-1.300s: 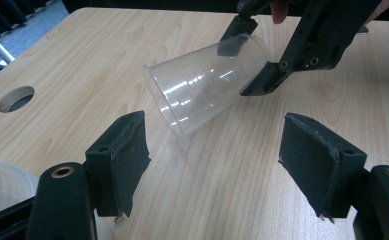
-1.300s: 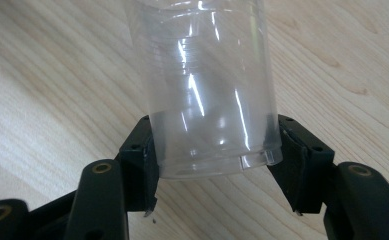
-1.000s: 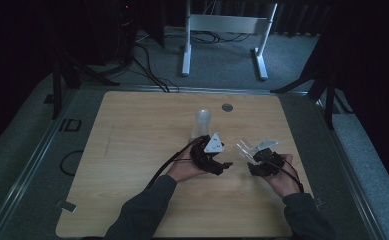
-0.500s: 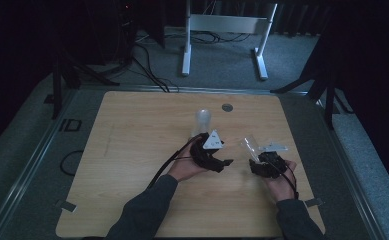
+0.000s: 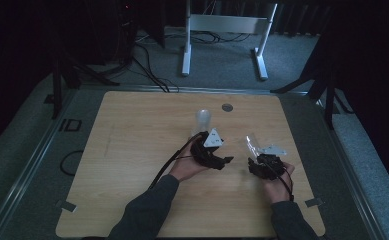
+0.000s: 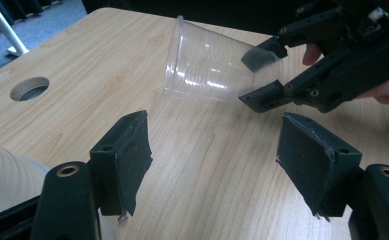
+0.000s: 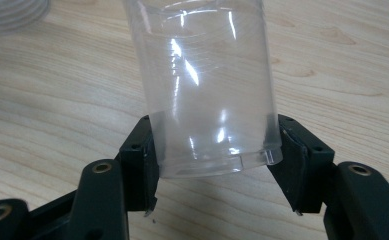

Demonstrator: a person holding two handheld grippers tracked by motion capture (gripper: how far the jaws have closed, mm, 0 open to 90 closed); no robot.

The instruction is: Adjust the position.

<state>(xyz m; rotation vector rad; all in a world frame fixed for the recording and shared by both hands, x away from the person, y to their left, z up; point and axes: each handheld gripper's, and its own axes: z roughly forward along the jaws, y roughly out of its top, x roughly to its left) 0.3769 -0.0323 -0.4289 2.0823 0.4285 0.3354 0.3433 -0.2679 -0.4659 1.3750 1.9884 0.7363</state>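
Right gripper view: the right gripper is clamped on the base of a clear plastic cup, which is held above the wooden table, its mouth pointing away from the jaws. Beyond it to the left, a stack of cups is seen. The left gripper is held slack, its jaws wide apart, with the gripped cup just ahead of them.

Light wooden table with a round hole; cup stack stands on it

High view looks down from afar; both gripper views sit close, sharing the clear cup
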